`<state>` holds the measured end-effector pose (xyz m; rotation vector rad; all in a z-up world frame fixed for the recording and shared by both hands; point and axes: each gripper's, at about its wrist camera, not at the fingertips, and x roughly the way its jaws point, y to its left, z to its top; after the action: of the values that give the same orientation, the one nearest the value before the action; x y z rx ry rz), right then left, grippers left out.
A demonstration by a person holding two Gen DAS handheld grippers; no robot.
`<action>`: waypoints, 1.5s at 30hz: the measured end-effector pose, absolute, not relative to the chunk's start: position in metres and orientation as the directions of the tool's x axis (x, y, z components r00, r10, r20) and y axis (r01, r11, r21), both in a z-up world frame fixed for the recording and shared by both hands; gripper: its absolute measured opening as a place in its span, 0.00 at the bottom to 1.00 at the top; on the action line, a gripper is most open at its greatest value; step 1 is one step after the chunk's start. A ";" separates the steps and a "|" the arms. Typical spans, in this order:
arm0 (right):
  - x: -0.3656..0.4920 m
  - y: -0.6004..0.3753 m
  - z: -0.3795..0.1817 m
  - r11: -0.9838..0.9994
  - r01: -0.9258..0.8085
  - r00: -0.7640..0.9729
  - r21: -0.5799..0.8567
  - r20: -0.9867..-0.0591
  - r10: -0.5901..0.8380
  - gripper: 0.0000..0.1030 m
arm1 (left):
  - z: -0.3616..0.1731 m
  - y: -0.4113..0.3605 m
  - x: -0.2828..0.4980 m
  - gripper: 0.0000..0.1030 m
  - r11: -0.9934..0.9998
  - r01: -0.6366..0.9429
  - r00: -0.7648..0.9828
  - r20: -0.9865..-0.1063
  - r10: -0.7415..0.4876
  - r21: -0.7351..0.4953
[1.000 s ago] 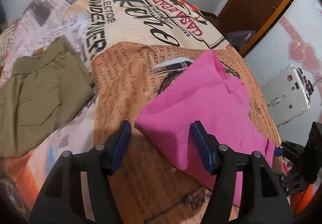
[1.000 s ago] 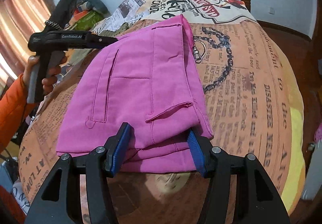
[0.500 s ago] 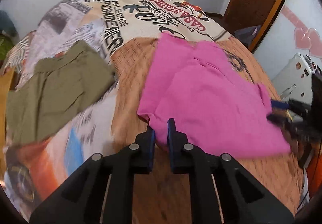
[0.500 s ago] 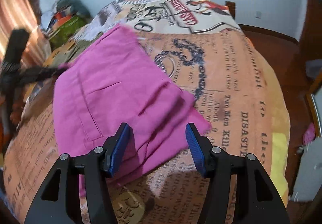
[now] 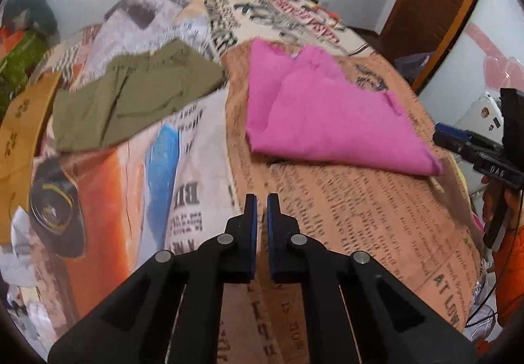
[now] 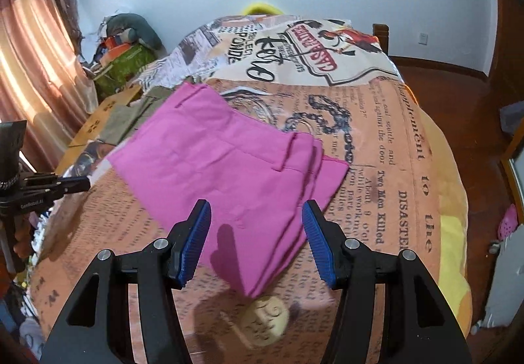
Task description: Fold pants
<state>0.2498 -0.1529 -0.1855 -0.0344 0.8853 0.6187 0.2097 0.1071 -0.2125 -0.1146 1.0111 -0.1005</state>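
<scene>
The pink pants (image 5: 321,115) lie folded flat on the newspaper-print bedspread (image 5: 360,226); they also show in the right wrist view (image 6: 229,164). My left gripper (image 5: 259,200) is shut and empty, held back from the pants' near edge. My right gripper (image 6: 255,216) is open and empty, just above the near end of the folded pants. The right gripper also shows at the right edge of the left wrist view (image 5: 458,138), and the left gripper at the left edge of the right wrist view (image 6: 65,184).
Olive green pants (image 5: 131,95) lie folded to the left of the pink ones. A cardboard box (image 5: 19,135) and a pile of clutter (image 6: 127,46) stand beside the bed on the left. A white appliance (image 5: 484,108) and a wooden door (image 5: 435,4) are at the right.
Both grippers have let go of the pink pants and drawn back. The left gripper has closed empty. The pants now lie flat on the bed.
</scene>
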 end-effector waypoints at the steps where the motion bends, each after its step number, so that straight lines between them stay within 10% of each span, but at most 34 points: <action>1: 0.247 -0.151 -0.184 0.819 -0.524 0.464 0.235 -0.728 0.505 0.51 | -0.207 0.105 0.212 0.04 0.989 0.040 0.537 -0.832 -0.141 -0.142; 36: 0.302 -0.109 -0.223 0.802 -0.554 0.391 0.223 -0.781 0.487 0.50 | -0.247 0.027 0.343 0.08 0.964 0.203 0.467 -0.848 -0.252 -0.174; 45: 0.284 -0.149 -0.195 0.847 -0.506 0.494 0.162 -0.751 0.439 0.50 | -0.214 0.068 0.319 0.52 0.978 0.140 0.537 -0.818 -0.206 -0.154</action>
<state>0.2842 -0.1491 -0.1951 -0.0831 0.8848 0.5731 0.3187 0.0678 -0.2136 -0.0725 0.9832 -0.2061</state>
